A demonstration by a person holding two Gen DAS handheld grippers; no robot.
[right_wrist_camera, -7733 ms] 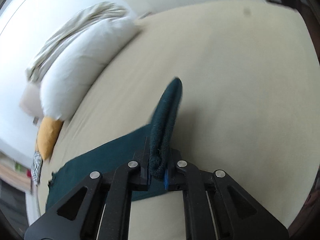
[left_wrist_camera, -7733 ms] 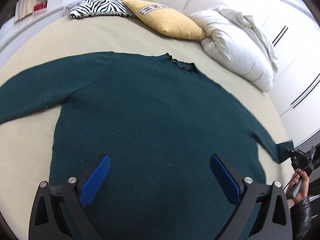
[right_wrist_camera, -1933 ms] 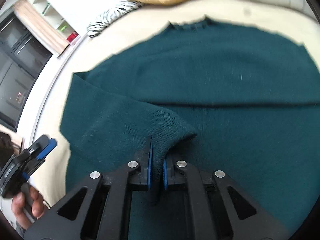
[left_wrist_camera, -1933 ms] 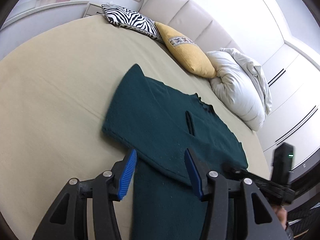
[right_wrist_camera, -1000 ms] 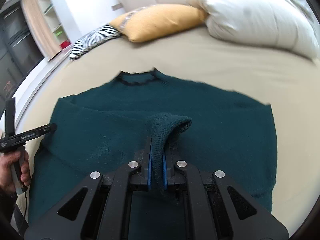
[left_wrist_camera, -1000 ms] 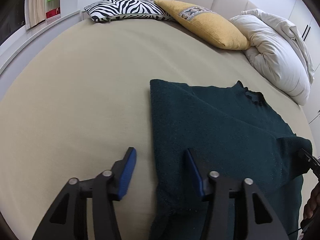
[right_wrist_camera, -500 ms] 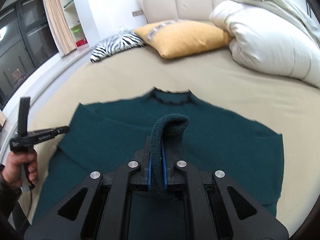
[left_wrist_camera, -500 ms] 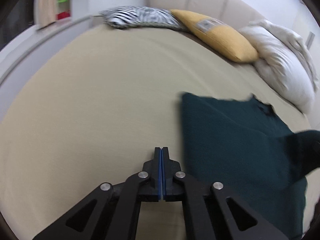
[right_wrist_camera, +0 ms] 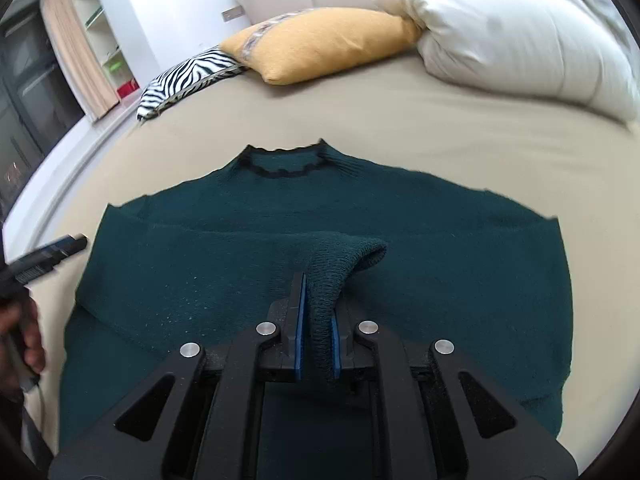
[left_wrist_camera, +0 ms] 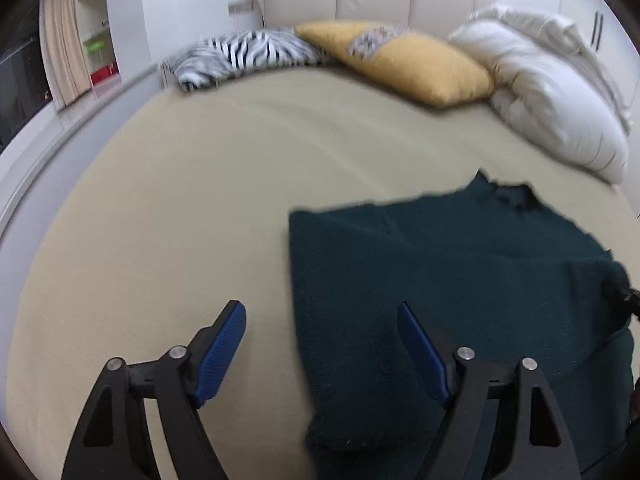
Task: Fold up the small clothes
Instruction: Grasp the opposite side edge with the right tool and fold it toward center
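A dark green knit sweater (right_wrist_camera: 440, 264) lies flat on the beige bed (right_wrist_camera: 460, 136), collar away from me, both sleeves folded in over its body. My right gripper (right_wrist_camera: 318, 316) is shut on the ribbed sleeve cuff (right_wrist_camera: 340, 260) and holds it just above the middle of the sweater. In the left wrist view the sweater (left_wrist_camera: 460, 280) lies to the right. My left gripper (left_wrist_camera: 322, 336) is open and empty, its jaws either side of the sweater's left folded edge. It also shows at the left edge of the right wrist view (right_wrist_camera: 52, 256).
A zebra cushion (left_wrist_camera: 244, 56), a yellow cushion (left_wrist_camera: 404, 64) and a white duvet (left_wrist_camera: 552, 96) lie along the padded headboard. Bare bed sheet (left_wrist_camera: 180, 200) spreads left of the sweater. Shelves and a curtain stand beyond the bed's left edge.
My left gripper was shut half a second ago and has opened, now straddling the sweater's left edge. My right gripper has kept hold of the cuff and moved slightly lower over the sweater.
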